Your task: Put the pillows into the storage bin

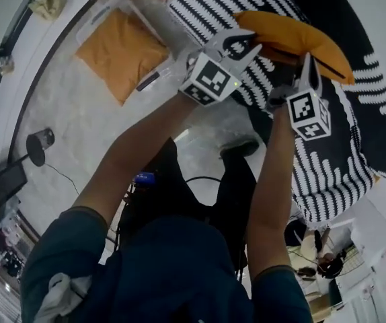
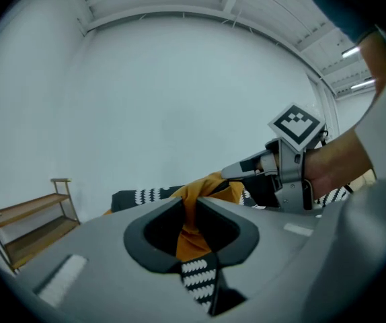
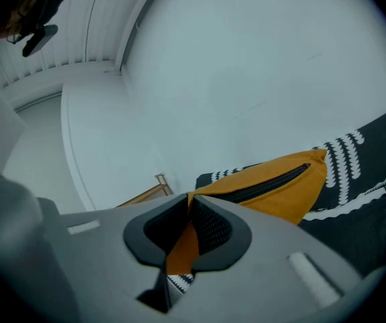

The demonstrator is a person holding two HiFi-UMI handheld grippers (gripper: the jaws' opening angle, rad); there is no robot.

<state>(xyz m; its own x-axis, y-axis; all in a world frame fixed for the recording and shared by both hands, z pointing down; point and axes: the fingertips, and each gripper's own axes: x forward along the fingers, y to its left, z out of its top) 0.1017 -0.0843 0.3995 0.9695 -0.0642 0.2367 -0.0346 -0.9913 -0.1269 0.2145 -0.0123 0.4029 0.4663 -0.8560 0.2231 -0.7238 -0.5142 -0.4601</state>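
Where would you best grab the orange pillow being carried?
Probably along its thin edge, one gripper near each end, coming in level and edge-on. The orange pillow is soft and flat there; the left gripper and right gripper pinch it so.

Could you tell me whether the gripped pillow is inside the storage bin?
Out: left gripper and right gripper hold the pillow over the striped fabric, away from the bin.

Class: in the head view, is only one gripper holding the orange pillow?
No, the left gripper and right gripper both clamp the orange pillow.
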